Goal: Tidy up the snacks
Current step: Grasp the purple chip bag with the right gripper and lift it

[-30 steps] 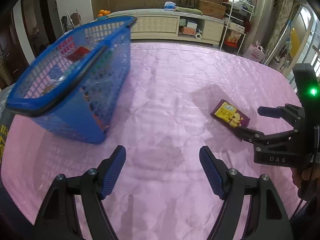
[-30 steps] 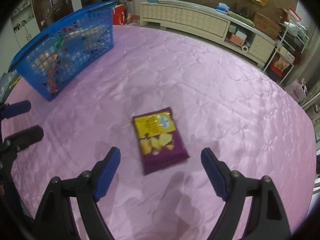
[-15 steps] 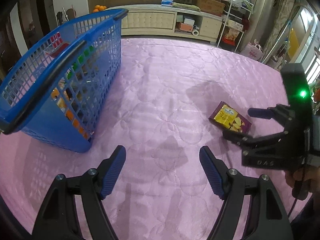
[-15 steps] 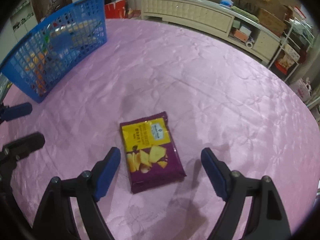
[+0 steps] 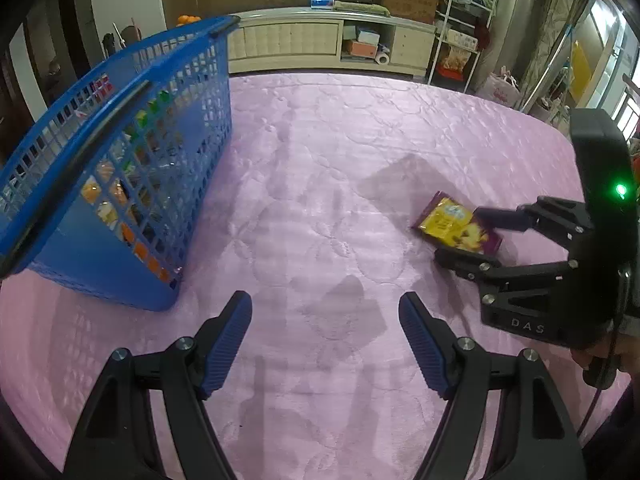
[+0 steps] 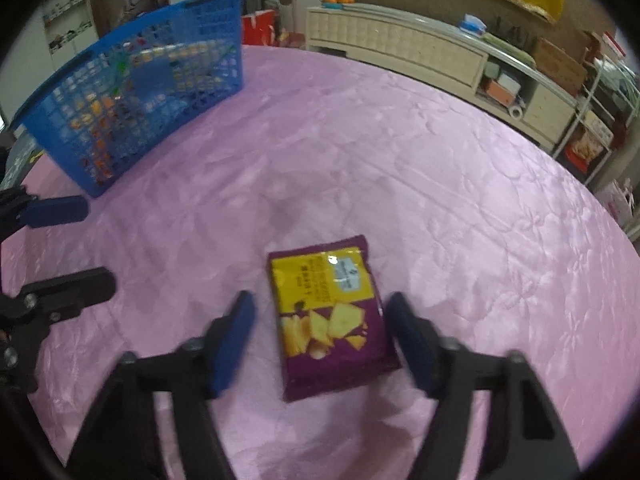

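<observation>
Right hand-held gripper (image 6: pixel 320 344) is where we look first: its jaws are closing, with the purple-and-yellow chip packet (image 6: pixel 332 320) between them. In the right wrist view its blue pads (image 6: pixel 236 340) stand on either side of the packet's lower half, the right one close against the packet's edge and the left one a little apart from it, so we cannot yet call it a grip. The packet lies flat on the pink quilted bedspread (image 6: pixel 440 200), its top edge towards 12 o'clock from the gripper.

From the left wrist view we see the same packet (image 5: pixel 456 228) at about 2 o'clock, with the right hand-held gripper (image 5: pixel 464 236) over its near end and a person's hand (image 5: pixel 604 364) on the handle at the frame's right edge.

Our left hand-held gripper (image 5: pixel 325 344) stands apart with nothing between its pads, over bare bedspread. The blue mesh basket (image 5: pixel 120 184), with colourful snack packs inside, sits at 10 o'clock from it, well apart from the chip packet.
</observation>
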A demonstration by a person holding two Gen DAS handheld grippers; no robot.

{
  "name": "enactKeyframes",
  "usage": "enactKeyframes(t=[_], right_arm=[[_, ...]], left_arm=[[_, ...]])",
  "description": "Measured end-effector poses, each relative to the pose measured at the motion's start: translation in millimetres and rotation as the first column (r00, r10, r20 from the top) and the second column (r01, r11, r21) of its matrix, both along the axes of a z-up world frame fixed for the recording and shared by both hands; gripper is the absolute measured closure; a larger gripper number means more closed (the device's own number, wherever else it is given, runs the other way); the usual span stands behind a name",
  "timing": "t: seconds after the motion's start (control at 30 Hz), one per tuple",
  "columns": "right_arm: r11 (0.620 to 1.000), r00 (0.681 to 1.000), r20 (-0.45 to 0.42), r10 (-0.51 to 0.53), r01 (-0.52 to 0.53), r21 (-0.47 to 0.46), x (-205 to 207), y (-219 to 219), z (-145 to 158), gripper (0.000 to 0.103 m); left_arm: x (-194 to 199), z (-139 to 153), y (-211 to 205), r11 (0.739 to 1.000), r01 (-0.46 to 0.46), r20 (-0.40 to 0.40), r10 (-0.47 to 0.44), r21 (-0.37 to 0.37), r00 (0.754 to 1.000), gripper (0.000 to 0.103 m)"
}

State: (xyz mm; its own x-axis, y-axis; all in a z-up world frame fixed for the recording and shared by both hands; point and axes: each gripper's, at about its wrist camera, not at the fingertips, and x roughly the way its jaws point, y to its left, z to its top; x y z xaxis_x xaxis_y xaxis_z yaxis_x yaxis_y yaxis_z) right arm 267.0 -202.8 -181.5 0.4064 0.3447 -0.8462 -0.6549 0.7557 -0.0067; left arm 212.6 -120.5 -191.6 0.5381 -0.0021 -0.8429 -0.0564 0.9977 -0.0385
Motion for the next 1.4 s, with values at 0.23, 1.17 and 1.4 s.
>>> enactKeyframes(t=[0.23,1.17,1.4], right_arm=[[0.998,0.998,-0.022,-0.055,0.055,0.004,-21,0,4,0.052],[0.974,0.976,0.11,-0.189,0.171,0.151,-113,49,165,0.052],[0.975,0.977,0.146,-0.154,0.126,0.183,-110,96,190,0.052]], left_arm=[[-16,11,8,1.0,0.001,0.03,-0.001,0.011,1.0,0.029],[-93,128,95,0.998,0.054,0.244,-0.055,0.011,0.968,0.019],[-91,157,144,0.998,0.042,0.302,-0.056,0.052,0.952,0.01]])
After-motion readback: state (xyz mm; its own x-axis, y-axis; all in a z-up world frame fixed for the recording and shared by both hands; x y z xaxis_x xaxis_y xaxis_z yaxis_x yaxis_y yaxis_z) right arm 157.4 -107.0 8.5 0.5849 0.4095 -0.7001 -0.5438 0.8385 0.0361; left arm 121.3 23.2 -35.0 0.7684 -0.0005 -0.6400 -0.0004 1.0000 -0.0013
